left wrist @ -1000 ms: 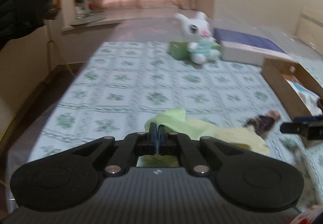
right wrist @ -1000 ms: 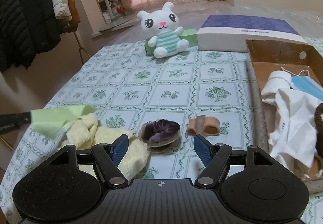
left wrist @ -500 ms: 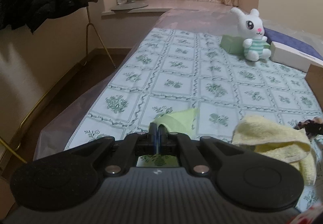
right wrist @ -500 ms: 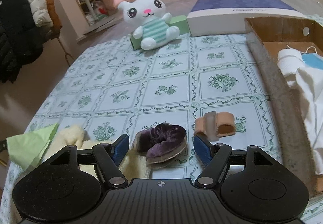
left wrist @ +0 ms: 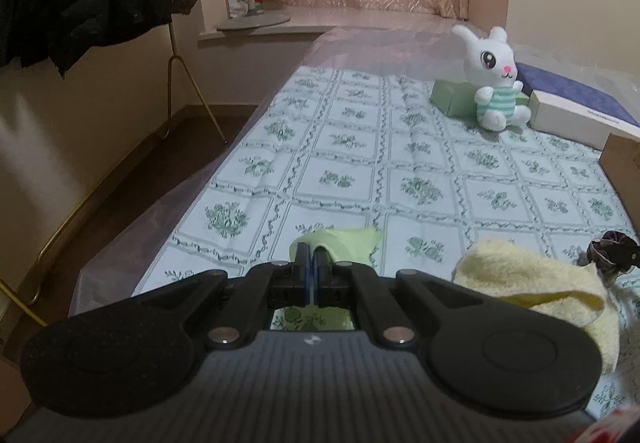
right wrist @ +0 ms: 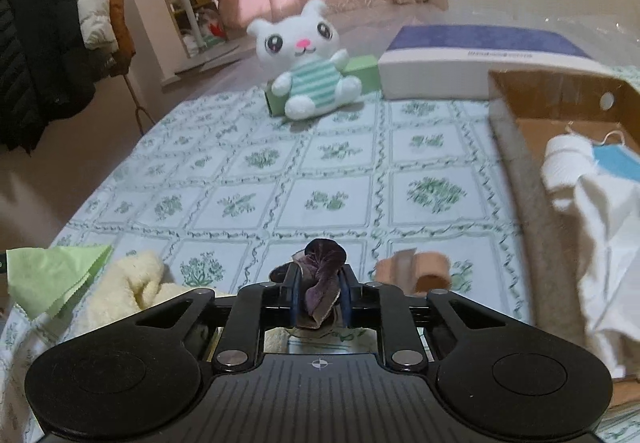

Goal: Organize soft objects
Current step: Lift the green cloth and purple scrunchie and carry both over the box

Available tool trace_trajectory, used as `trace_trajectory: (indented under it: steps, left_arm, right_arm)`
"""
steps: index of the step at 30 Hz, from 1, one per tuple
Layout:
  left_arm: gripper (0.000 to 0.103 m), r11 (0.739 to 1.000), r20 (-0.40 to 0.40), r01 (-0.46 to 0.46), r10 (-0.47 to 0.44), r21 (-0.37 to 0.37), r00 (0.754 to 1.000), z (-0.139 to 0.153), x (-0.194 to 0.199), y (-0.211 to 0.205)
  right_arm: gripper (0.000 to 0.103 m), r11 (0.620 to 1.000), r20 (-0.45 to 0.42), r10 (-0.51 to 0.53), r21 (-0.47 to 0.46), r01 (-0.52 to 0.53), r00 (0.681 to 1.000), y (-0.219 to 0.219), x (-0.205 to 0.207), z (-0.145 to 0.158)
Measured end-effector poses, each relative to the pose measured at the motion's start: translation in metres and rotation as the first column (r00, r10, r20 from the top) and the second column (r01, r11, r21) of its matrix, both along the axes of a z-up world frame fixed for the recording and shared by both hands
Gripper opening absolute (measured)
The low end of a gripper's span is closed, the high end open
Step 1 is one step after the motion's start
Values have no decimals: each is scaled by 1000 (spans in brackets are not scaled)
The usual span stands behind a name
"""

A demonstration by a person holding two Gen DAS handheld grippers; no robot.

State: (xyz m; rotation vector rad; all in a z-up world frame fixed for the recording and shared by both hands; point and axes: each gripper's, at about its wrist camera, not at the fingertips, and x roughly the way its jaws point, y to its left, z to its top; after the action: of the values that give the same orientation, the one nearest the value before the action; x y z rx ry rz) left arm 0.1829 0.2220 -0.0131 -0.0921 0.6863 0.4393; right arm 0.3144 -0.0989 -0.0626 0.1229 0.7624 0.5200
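Since a moment ago the right gripper (right wrist: 319,301) is closing on the purple scrunchie (right wrist: 320,283) over the tablecloth (right wrist: 328,199), while the left gripper (left wrist: 310,267) pinches the green cloth (left wrist: 344,245); the bunched velvet could slip free if lifted too soon.

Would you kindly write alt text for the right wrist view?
The right gripper is closing on a purple scrunchie above a floral tablecloth. A yellow towel lies left, a cardboard box of white cloths right, a plush bunny behind.
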Motion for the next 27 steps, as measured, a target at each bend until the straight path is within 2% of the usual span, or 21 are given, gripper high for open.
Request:
trace_trajectory:
  steps: [8, 15, 21, 27]
  left_arm:
    - [2, 999, 46, 39, -40, 22, 998, 25, 1, -18]
    - [2, 992, 89, 119, -123, 46, 988, 50, 2, -50]
    - [2, 974, 115, 219, -225, 60, 968, 69, 6, -94]
    - [2, 940, 132, 337, -341, 53, 931, 81, 16, -148]
  right_arm:
    - [19, 999, 43, -22, 46, 20, 999, -28, -15, 31]
    - [18, 996, 89, -37, 78, 30, 995, -56, -33, 61]
    - [18, 995, 105, -54, 91, 44, 993, -85, -47, 81]
    - [18, 992, 125, -104, 87, 93, 987, -122, -64, 95]
